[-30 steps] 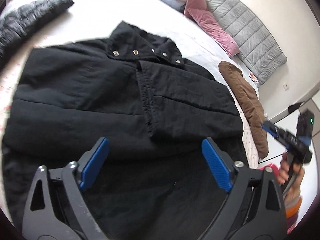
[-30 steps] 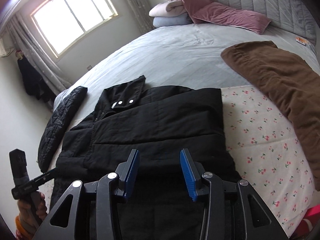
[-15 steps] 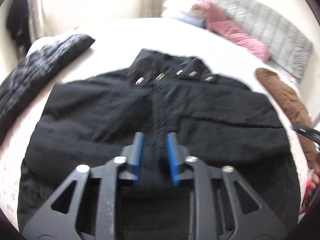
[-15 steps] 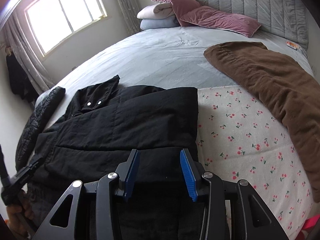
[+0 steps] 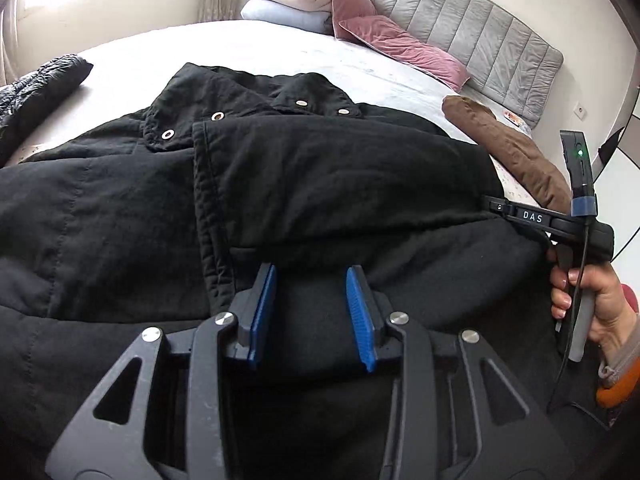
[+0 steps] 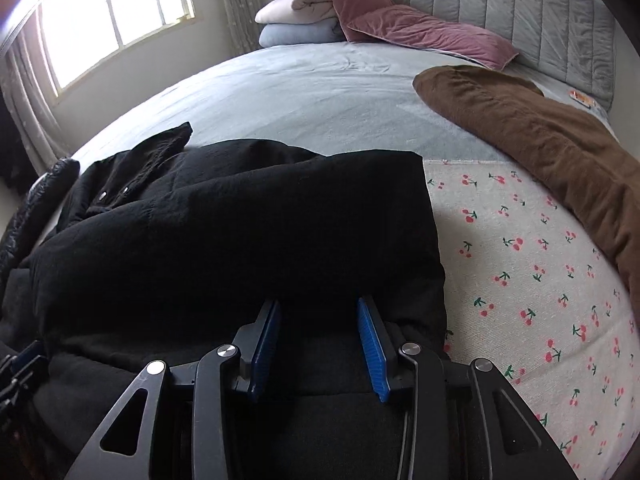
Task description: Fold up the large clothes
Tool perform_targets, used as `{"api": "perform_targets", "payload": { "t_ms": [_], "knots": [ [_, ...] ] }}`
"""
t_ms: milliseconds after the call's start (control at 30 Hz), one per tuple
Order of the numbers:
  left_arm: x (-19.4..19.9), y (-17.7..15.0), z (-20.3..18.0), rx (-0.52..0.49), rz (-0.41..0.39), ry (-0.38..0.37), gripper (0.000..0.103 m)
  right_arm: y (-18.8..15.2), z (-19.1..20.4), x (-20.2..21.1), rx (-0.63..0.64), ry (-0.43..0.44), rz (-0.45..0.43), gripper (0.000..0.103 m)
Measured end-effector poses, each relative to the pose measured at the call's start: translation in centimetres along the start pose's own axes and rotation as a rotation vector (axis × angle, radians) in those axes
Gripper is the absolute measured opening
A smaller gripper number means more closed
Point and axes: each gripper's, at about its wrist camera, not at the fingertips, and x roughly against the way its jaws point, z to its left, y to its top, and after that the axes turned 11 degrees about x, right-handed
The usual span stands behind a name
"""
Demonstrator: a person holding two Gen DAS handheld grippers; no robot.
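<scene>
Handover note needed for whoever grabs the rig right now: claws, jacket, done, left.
Left claw: down at the near hem of the black jacket, jaws opening, dark fabric between the blue pads; a firm grip is not clear.
Right claw: at the hem near the jacket's right edge, jaws closing on black fabric; grip also unclear.
Jacket: flat on the bed, collar toward the headboard, sides already folded in over the middle.
Brown garment and black quilted garment lie to either side, untouched.
Left: secure the hem with both claws, fold it up toward the collar.
</scene>
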Motion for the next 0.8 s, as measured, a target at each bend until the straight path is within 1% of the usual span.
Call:
{"api": "perform_targets", "payload": {
  "t_ms": [33,67,100,133,167,200,300,400,567,700,800],
  "knots": [
    [0.7,0.1,0.0,0.002,0.014,0.004,0.047,0.2,0.0,0.4,0.001,0.005,0.013,0.041],
    [1.3,0.0,-0.2,0.003,0.026,0.008,0.062,0.3,-0.1,1.3,-0.006,0.028,0.027,0.041],
    [1.8,0.0,-0.5,0.003,0.036,0.002,0.074,0.3,-0.3,2.1,-0.014,0.054,0.027,0.042],
    [2.7,-0.1,-0.7,-0.002,0.050,0.007,0.080,0.1,-0.5,3.4,-0.023,0.090,0.018,0.043],
    [3.6,-0.3,-0.9,-0.009,0.061,0.045,0.090,-0.1,-0.7,4.9,-0.029,0.118,0.009,0.047],
    [4.5,-0.5,-1.1,-0.016,0.073,0.068,0.093,-0.4,-0.9,6.2,-0.031,0.132,0.006,0.054],
    [7.5,-1.4,-1.1,-0.017,0.105,0.097,0.093,-1.6,-1.4,10.8,-0.021,0.158,-0.011,0.063],
    [11.2,-2.6,-0.5,-0.002,0.104,0.135,0.093,-3.0,-1.6,15.4,0.009,0.178,-0.015,0.067],
    [17.2,-5.1,0.9,0.006,0.096,0.183,0.093,-6.3,-1.8,22.2,0.083,0.203,-0.009,0.073],
    [21.1,-6.9,2.1,0.016,0.094,0.210,0.094,-9.4,-2.1,25.8,0.115,0.231,-0.002,0.078],
    [23.8,-8.5,3.4,0.019,0.105,0.211,0.095,-11.7,-2.0,28.0,0.141,0.234,0.000,0.078]
  ]
}}
